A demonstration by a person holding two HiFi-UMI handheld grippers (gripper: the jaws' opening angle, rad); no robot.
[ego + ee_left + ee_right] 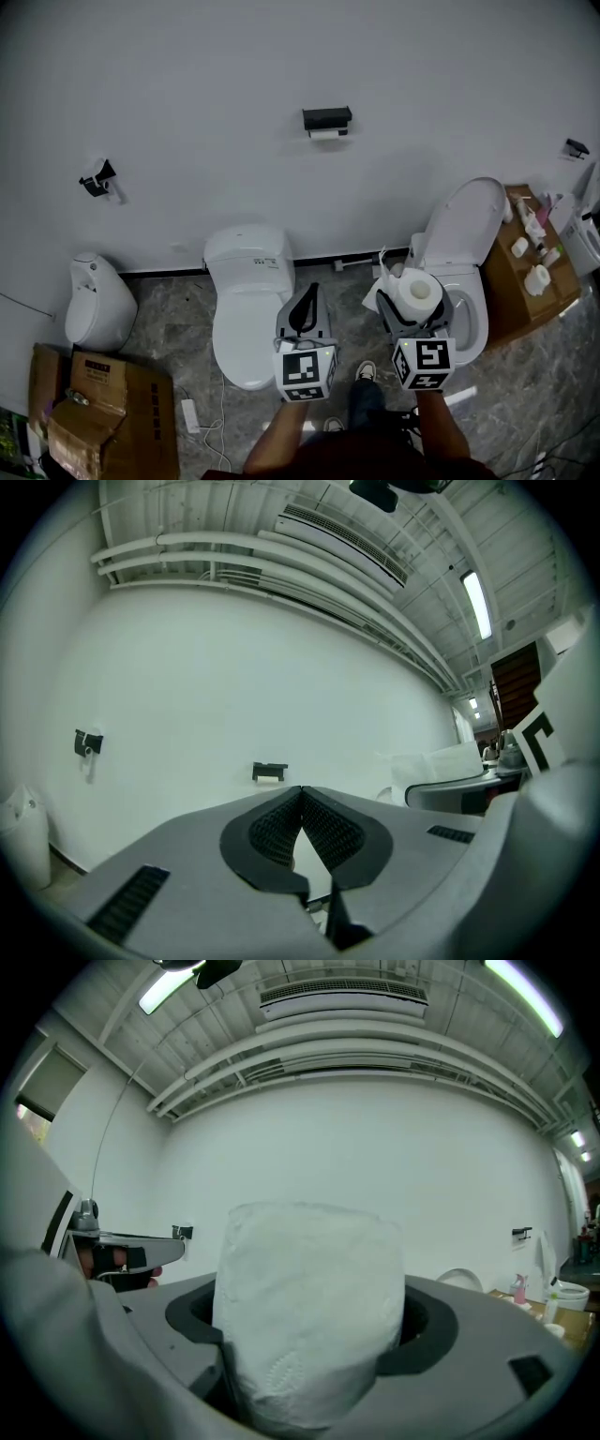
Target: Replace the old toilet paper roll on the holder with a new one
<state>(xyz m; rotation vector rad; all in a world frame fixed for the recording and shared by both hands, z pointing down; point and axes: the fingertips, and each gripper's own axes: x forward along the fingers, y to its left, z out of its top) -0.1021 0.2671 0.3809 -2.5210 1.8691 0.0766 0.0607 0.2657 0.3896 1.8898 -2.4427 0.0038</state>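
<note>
A black toilet paper holder (326, 118) hangs on the white wall, with the small old roll (324, 134) under it. It also shows far off in the left gripper view as the holder (269, 772). My left gripper (305, 314) is shut with nothing in it; its fingertips meet at the left gripper (301, 790). My right gripper (412, 305) is shut on a full white new roll (419, 291), held upright. That new roll (309, 1326) fills the middle of the right gripper view, between the right gripper (309, 1340) jaws. Both grippers are well short of the wall.
A white toilet (246, 309) stands below the holder, and another toilet (464, 253) with its lid up is at the right. At the left are a small white fixture (98, 300) and cardboard boxes (98, 403). A brown stand (511, 281) at the far right holds bottles.
</note>
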